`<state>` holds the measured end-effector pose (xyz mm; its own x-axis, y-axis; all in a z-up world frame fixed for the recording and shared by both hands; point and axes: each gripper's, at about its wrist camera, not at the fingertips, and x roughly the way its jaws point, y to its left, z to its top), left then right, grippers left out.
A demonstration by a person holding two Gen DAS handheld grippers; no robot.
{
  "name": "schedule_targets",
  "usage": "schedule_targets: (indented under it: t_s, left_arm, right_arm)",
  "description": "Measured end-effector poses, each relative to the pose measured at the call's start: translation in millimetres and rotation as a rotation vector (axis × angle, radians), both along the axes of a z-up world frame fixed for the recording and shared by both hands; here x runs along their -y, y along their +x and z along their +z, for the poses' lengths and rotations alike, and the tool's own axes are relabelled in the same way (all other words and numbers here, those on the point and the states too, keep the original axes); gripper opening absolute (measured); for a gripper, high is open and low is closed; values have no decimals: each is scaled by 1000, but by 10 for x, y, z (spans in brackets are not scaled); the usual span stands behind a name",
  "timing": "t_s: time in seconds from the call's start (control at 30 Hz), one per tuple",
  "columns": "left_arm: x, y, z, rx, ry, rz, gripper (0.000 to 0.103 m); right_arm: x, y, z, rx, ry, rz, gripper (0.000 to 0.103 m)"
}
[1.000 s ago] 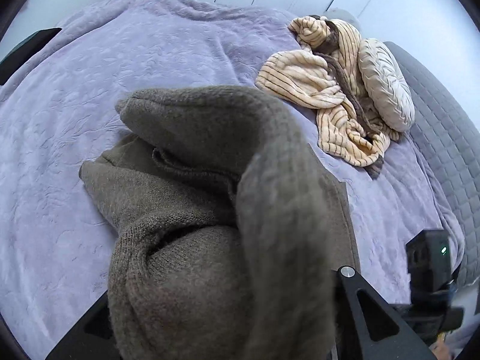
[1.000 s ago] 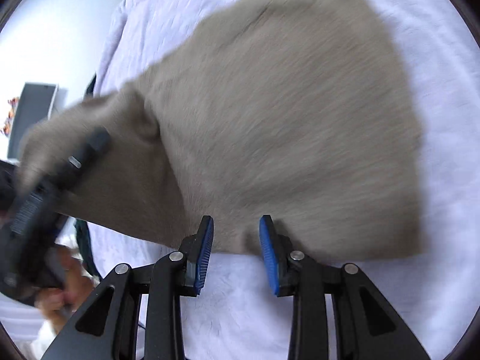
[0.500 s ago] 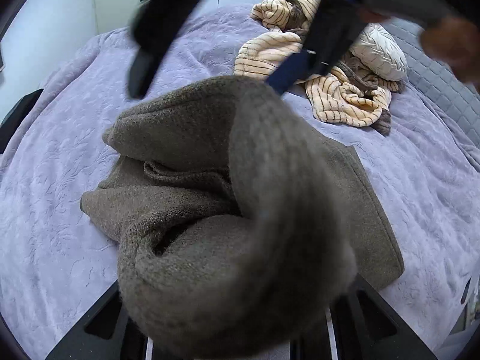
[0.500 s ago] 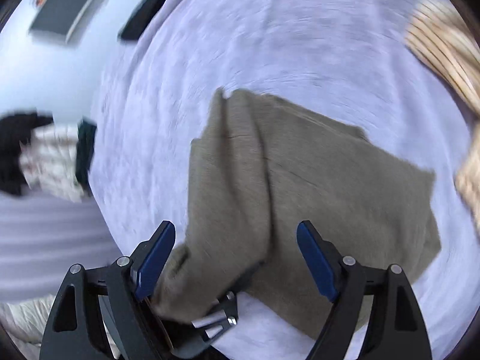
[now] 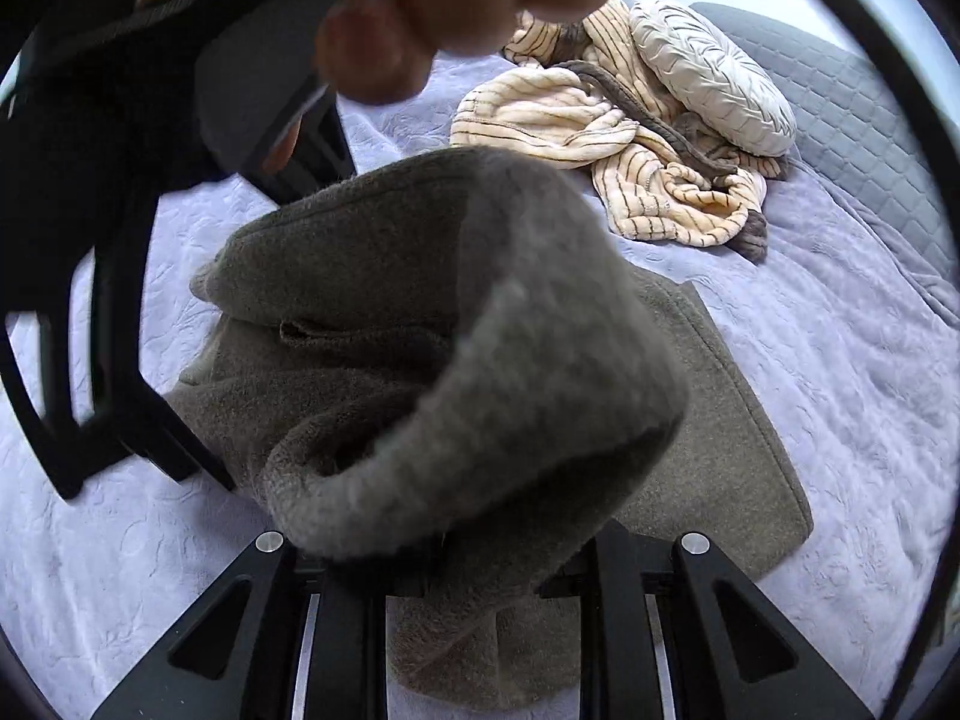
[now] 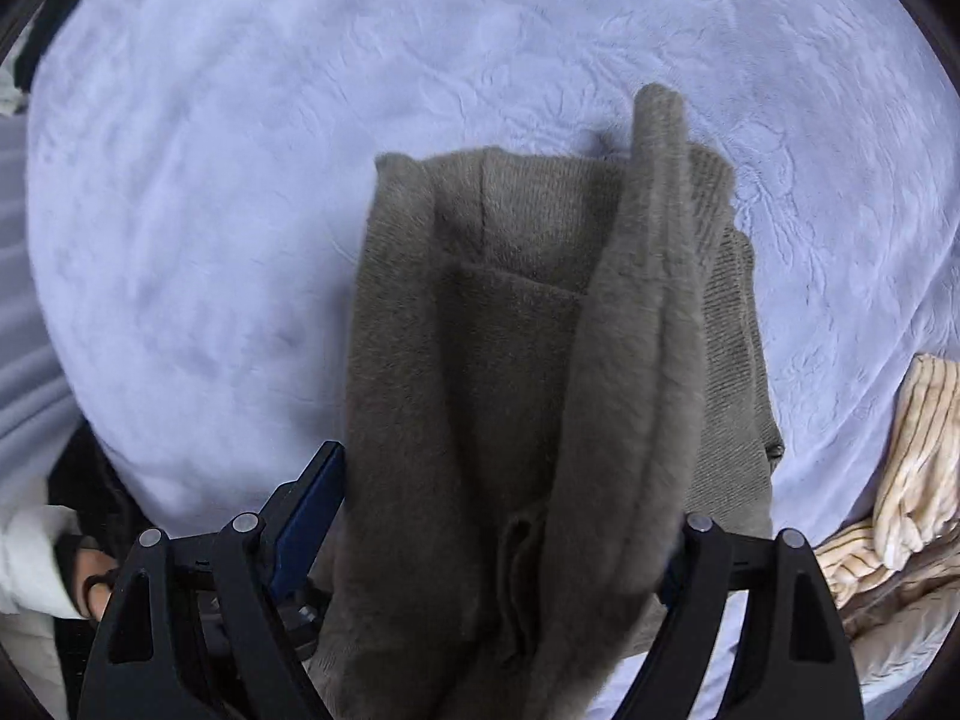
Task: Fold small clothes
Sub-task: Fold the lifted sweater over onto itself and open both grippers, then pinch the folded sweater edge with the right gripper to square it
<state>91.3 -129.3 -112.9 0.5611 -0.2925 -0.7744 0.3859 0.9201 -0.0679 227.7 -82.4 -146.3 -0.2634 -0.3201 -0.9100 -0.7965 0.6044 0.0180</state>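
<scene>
A grey-brown knitted garment [image 5: 384, 312] lies partly folded on the lilac bedspread [image 5: 840, 360]. My left gripper [image 5: 486, 570] is shut on a bunched fold of it, held up in front of the camera. In the right wrist view the same garment [image 6: 516, 360] fills the middle. My right gripper [image 6: 498, 516] is open wide, its jaws either side of the raised fold, blue pads [image 6: 306, 504] showing on the left. The right gripper and the hand holding it loom at the top left of the left wrist view [image 5: 180, 120].
A cream striped garment [image 5: 630, 138] lies heaped at the far side of the bed beside a round cream cushion [image 5: 714, 78]; it also shows at the right edge of the right wrist view [image 6: 912, 456]. A grey quilted cover [image 5: 870, 120] lies beyond.
My right gripper has swung over the garment, opened wide and come down around the raised fold. My left gripper has kept its hold on the fold.
</scene>
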Motion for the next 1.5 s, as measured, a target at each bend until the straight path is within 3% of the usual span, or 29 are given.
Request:
schedule_targets:
  t_s: [0.07,0.1,0.13,0.17,0.23,0.33,0.47,0.57,0.73,0.9,1.0,1.1,1.17,1.2,1.3,1.33,1.4,1.5]
  left_arm:
    - [21,3,-1,-2,0,-6,23]
    - [2,-4,-2,-7,-5,-6,23]
    - [-20,-11,-2,-12,-8,-6,23]
    - [-28,-6,4,-16,-12,-5,23]
    - [-37,7,34,-16,-17,-11,23]
    - [-15,6,115,-10,-24,-38,22]
    - [106,-50,236,7,-21,-113,22]
    - [265,-104,297,14,-16,-183,22]
    - [662,-204,280,9,11,-336,22]
    - [940,-306,89,-53,39,-410,23]
    - [997,-347,3,-97,61,-413,23]
    - [1005,-348,12,-128,77,-382,23]
    - [986,-352,41,-154,76,-362,23]
    - [945,-338,70,-171,74,-345,24]
    - [879,-390,128,-195,72,-314,27]
    - [830,-386,175,-195,77,-295,47]
    - [712,-394,261,-164,84,-239,62]
    - [559,-336,328,-169,72,-192,62]
  right_arm:
    - [17,-22,-74,19,-31,14,84]
    - [47,-34,-97,31,-43,12,78]
    - [76,-35,-83,51,-39,5,51]
    - [131,-6,-24,79,-20,-23,42]
    - [295,82,124,77,57,-129,33]
    - [666,144,400,90,211,-286,27]
    - [1371,105,794,130,417,-544,17]
    - [1862,-8,971,167,534,-738,16]
    - [2769,-322,989,230,608,-975,17]
    - [3513,-631,571,256,606,-1152,17]
    - [3846,-781,259,255,596,-1253,22]
    - [4042,-909,133,238,679,-1372,27]
    - [4148,-1019,237,274,652,-1388,63]
    - [4185,-1076,295,297,634,-1379,68]
    - [4184,-1298,569,356,672,-1350,68]
    - [4203,-1379,672,367,701,-1346,68]
    - [4176,-1560,820,375,756,-1329,68]
    - [3997,-1748,871,360,807,-1291,68]
